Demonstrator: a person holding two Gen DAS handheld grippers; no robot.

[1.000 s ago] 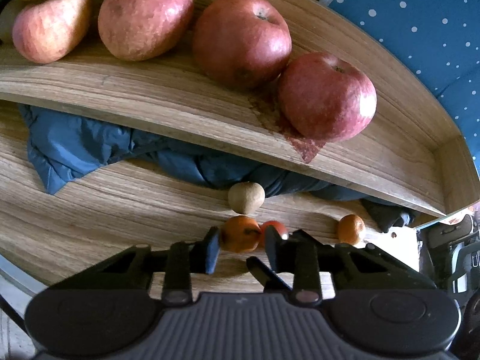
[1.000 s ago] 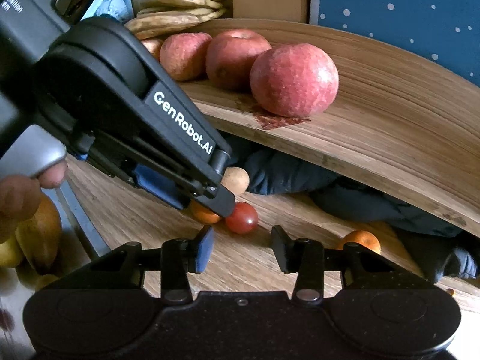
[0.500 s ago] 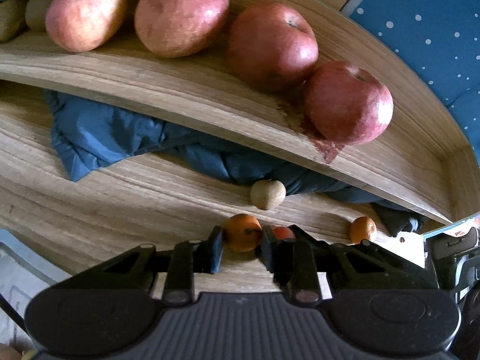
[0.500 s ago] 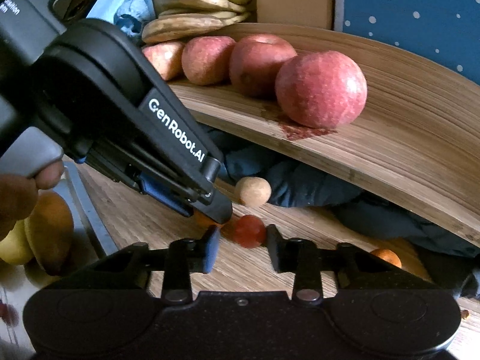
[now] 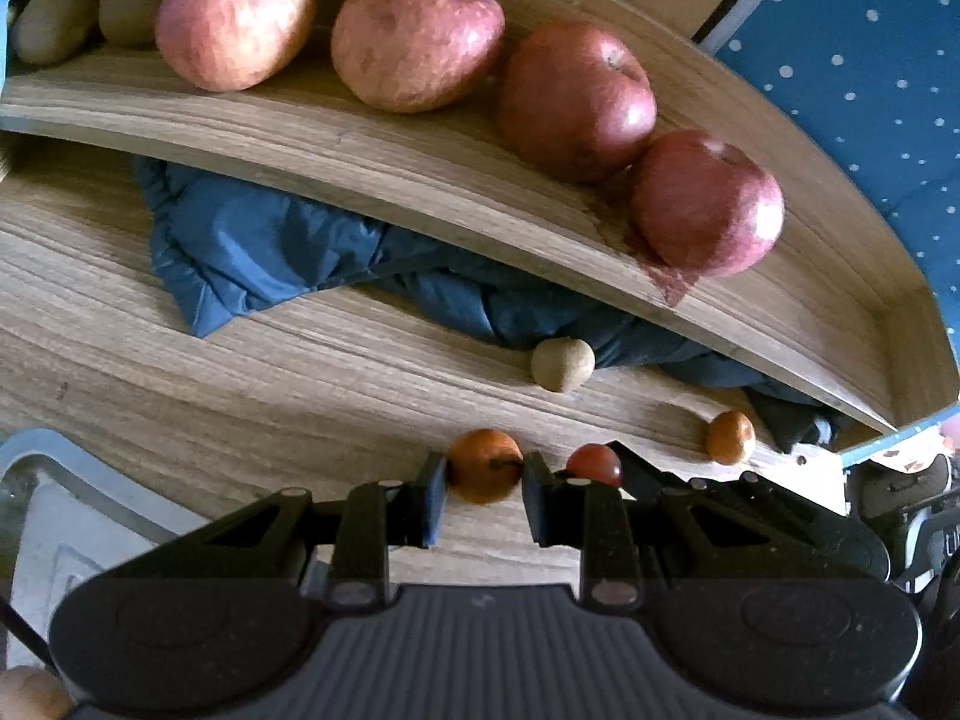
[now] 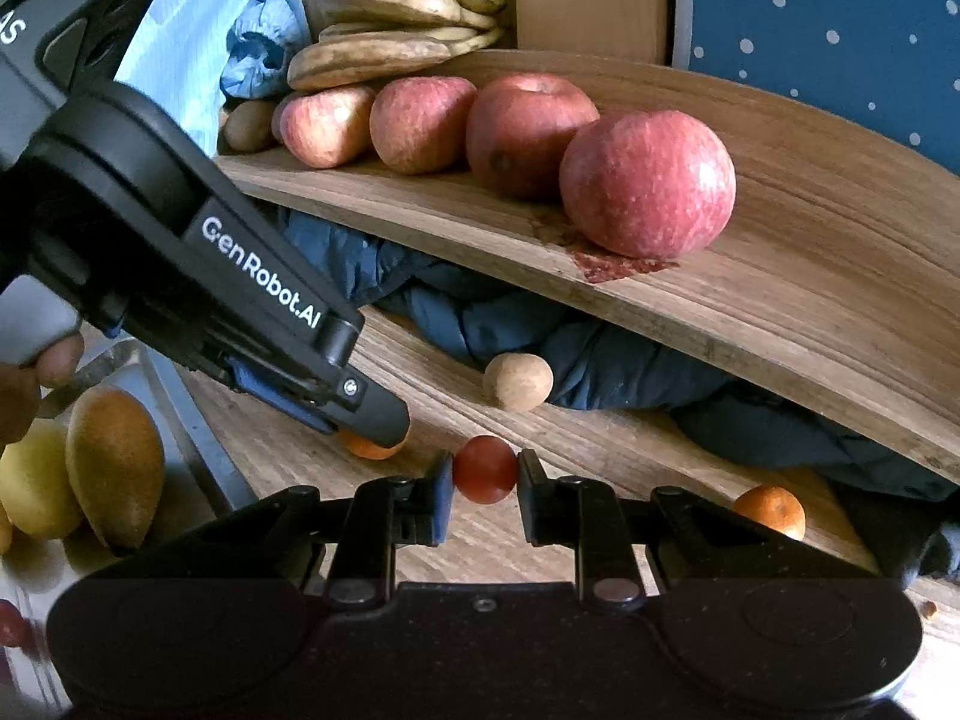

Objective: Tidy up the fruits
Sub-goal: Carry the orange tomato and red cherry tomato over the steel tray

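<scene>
My left gripper (image 5: 483, 487) is shut on a small orange (image 5: 485, 464) on the lower wooden shelf (image 5: 240, 396). My right gripper (image 6: 483, 489) is shut on a red cherry tomato (image 6: 485, 468), which also shows in the left wrist view (image 5: 594, 463) just right of the orange. The left gripper's body (image 6: 198, 276) reaches in from the left in the right wrist view and hides most of the orange (image 6: 371, 449). A tan round fruit (image 5: 561, 363) lies further back on the shelf. A second small orange (image 5: 729, 437) lies to the right.
Several red apples (image 6: 648, 182) line the upper wooden shelf (image 6: 780, 300), with bananas (image 6: 402, 30) and kiwis (image 6: 249, 125) at its far left. Blue cloth (image 5: 288, 252) is bunched under the upper shelf. A metal tray (image 6: 180, 408) at the left holds yellow and orange fruits (image 6: 114, 462).
Both grippers have moved forward and closed: the left around the orange, the right around the cherry tomato. The view has shifted slightly left along the shelves.
</scene>
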